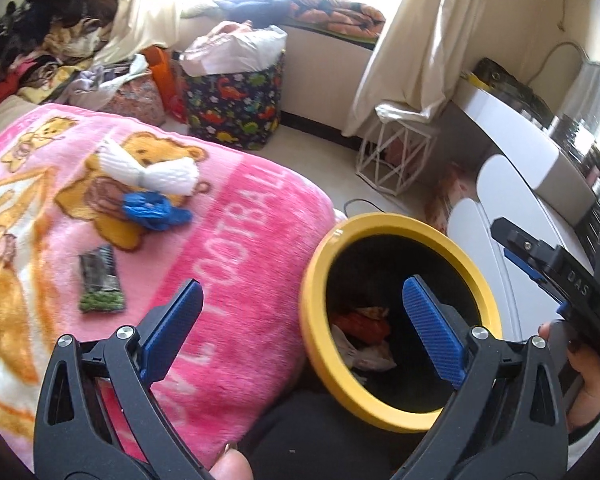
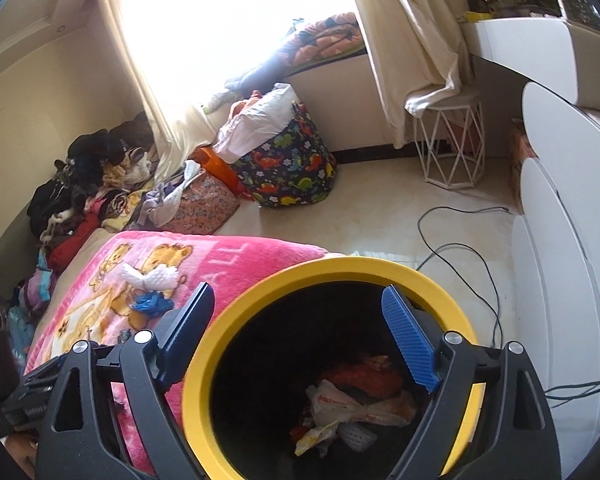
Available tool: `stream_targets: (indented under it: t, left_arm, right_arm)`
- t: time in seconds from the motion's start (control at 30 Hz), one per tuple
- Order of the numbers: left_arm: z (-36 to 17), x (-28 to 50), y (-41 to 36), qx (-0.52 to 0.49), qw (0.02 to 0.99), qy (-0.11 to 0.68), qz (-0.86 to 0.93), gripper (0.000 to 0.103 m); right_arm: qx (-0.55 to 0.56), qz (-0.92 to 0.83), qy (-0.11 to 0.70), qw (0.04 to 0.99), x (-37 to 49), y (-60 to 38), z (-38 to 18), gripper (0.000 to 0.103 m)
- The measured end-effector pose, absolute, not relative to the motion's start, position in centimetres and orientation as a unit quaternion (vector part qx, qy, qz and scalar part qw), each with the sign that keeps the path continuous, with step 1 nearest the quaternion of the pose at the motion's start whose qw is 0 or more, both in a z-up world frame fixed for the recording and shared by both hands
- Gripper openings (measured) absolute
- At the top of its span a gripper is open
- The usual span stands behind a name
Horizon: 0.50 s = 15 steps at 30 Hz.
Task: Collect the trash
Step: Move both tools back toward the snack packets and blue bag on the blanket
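A black bin with a yellow rim [image 1: 474, 264] [image 2: 340, 270] stands beside the bed, with crumpled wrappers [image 1: 364, 340] [image 2: 356, 404] at its bottom. My left gripper [image 1: 300, 328] is open and empty, straddling the bin's left rim and the pink blanket [image 1: 240, 240]. My right gripper [image 2: 300, 340] hangs open and empty over the bin's mouth. On the blanket lie a white foam net [image 1: 160, 172] [image 2: 152, 276], a blue crumpled piece [image 1: 152, 208] [image 2: 152, 304] and a dark snack wrapper [image 1: 100, 280]. The right gripper's body [image 1: 560, 276] shows at the right of the left wrist view.
A dinosaur-print basket [image 1: 236, 108] [image 2: 292, 164] stuffed with bags stands on the floor by the window. A white wire stool [image 1: 396, 152] [image 2: 452, 148] and white drawers [image 2: 560, 240] line the right side. A cable [image 2: 460, 252] trails on the floor. Clothes [image 1: 40, 40] pile at the bed's far end.
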<state>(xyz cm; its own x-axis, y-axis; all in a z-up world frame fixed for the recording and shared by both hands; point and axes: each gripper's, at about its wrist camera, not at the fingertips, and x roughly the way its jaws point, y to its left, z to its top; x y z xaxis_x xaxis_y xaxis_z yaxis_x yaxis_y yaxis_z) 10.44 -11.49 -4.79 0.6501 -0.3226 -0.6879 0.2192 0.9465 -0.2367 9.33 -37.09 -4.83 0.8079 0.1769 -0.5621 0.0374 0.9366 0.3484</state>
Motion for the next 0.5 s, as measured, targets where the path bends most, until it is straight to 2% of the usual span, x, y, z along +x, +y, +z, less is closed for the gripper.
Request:
stream_targets:
  t: [0.5]
  left_arm:
    - [-5.1, 10.3, -3.4, -0.095, 0.916, 0.385, -0.058, 0.092]
  right_arm:
    - [0.131, 0.110, 0.320, 0.932, 12.4, -30.8, -4.3, 0.083]
